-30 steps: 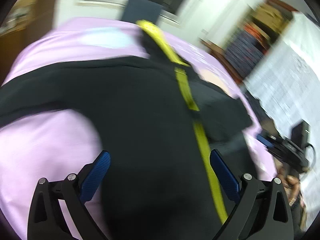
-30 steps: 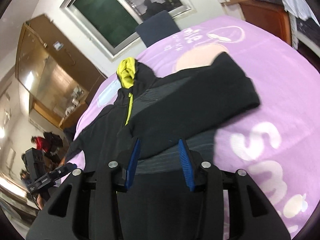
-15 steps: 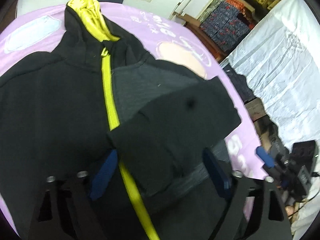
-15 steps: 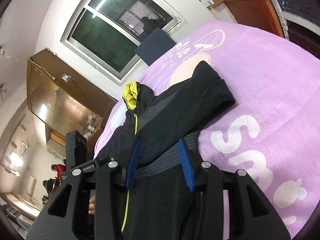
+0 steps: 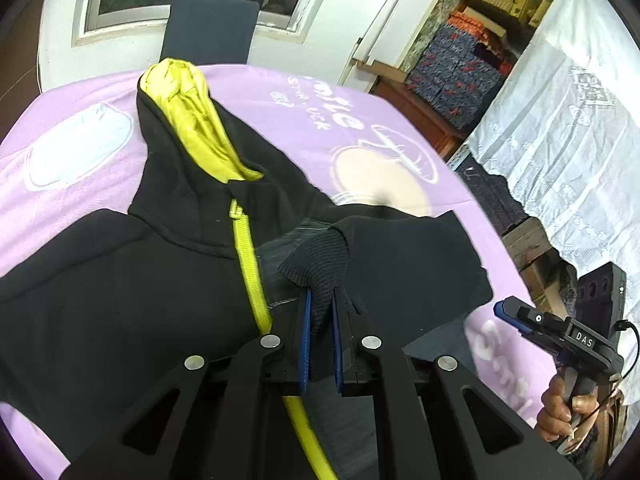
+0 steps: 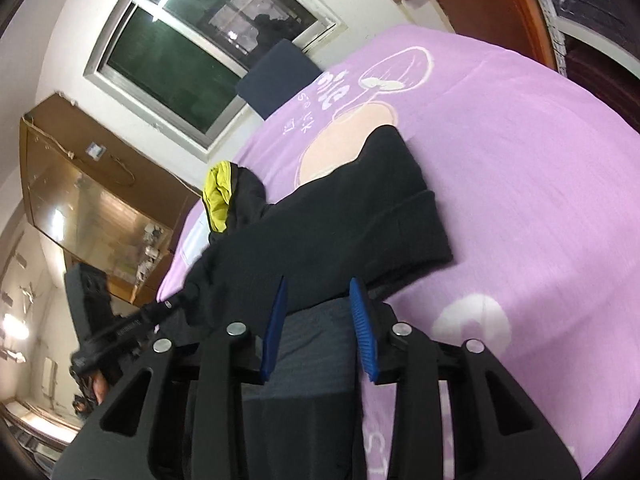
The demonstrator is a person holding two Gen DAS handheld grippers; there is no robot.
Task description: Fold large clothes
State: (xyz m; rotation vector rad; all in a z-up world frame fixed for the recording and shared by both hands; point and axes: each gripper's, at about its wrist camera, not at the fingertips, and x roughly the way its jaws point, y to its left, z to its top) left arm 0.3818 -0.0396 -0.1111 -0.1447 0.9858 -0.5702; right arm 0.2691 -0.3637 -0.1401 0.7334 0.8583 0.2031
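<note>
A black hooded jacket (image 5: 120,288) with a yellow zip (image 5: 250,276) and yellow hood lining (image 5: 192,120) lies on a purple blanket (image 5: 312,120). Its right sleeve (image 5: 412,256) is folded across the chest. My left gripper (image 5: 320,312) is shut on the sleeve's ribbed cuff (image 5: 316,264). My right gripper (image 6: 320,312) is open above the jacket's lower right part (image 6: 312,344), with the folded sleeve (image 6: 360,216) just ahead; it also shows in the left wrist view (image 5: 552,332) at the right edge.
A dark blue chair back (image 5: 208,28) stands behind the bed under a window (image 6: 200,52). Stacked boxes (image 5: 460,68) and a white draped cloth (image 5: 568,120) are to the right. A brown cabinet (image 6: 88,200) is to the left.
My left gripper has swung right across the jacket and closed on the sleeve cuff. My right gripper has stayed open and pulled back a little.
</note>
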